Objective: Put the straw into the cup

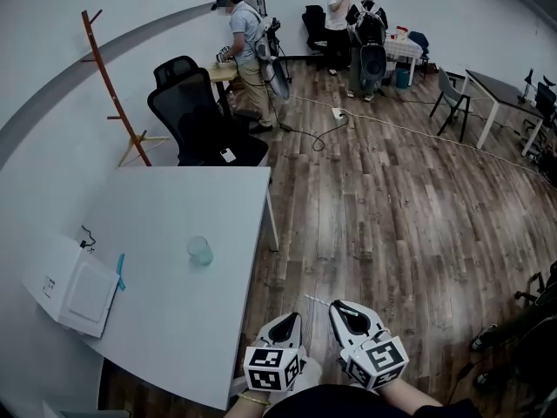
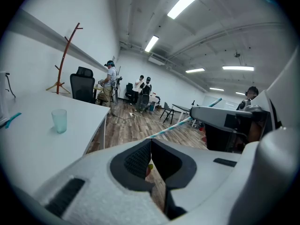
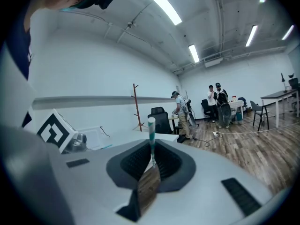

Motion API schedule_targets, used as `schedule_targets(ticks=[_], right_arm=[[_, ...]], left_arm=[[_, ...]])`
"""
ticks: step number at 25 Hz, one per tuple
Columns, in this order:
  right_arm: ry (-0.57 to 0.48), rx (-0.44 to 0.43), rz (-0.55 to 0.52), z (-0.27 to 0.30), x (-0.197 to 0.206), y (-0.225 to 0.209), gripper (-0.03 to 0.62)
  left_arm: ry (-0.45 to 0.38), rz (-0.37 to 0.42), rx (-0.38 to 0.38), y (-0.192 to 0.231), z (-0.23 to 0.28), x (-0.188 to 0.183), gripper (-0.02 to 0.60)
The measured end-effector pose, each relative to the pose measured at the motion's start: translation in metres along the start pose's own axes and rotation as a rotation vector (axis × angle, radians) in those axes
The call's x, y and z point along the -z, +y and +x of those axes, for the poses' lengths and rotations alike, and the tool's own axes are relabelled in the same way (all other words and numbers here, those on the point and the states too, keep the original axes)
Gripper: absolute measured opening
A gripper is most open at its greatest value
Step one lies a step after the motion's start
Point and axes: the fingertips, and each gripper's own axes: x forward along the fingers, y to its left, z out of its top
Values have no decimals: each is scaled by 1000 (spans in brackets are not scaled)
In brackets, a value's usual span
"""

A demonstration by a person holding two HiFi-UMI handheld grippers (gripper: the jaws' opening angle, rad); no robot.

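Note:
A clear, teal-tinted cup (image 1: 199, 251) stands upright on the white table (image 1: 174, 207), and it also shows in the left gripper view (image 2: 59, 121). My right gripper (image 1: 338, 307) is shut on a white-and-teal striped straw (image 3: 151, 132). The straw sticks out past the jaw tips (image 1: 315, 300) (image 2: 174, 126). My left gripper (image 1: 294, 320) hangs beside the right one, off the table's near corner. Its jaws (image 2: 150, 142) meet with nothing held between them. Both grippers are well short of the cup, to its lower right in the head view.
A white box (image 1: 74, 294) and a teal pen-like item (image 1: 120, 271) lie on the table's left side. Black office chairs (image 1: 196, 116) and a wooden coat rack (image 1: 109, 85) stand beyond the table. People stand at the far wall, and a cable (image 1: 326, 124) lies on the wood floor.

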Motion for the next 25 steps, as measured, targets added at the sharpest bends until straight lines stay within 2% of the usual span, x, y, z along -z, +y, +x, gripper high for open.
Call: schedule_targets(ticks=[10,25], right_arm=[[0,2,-6,47,-21,-11,41],[-9,7,-7,114,-35,-18,41]], left_arm=[[3,7,10,30,27,-34,20],[-4,12,7,83,61,-62,20]])
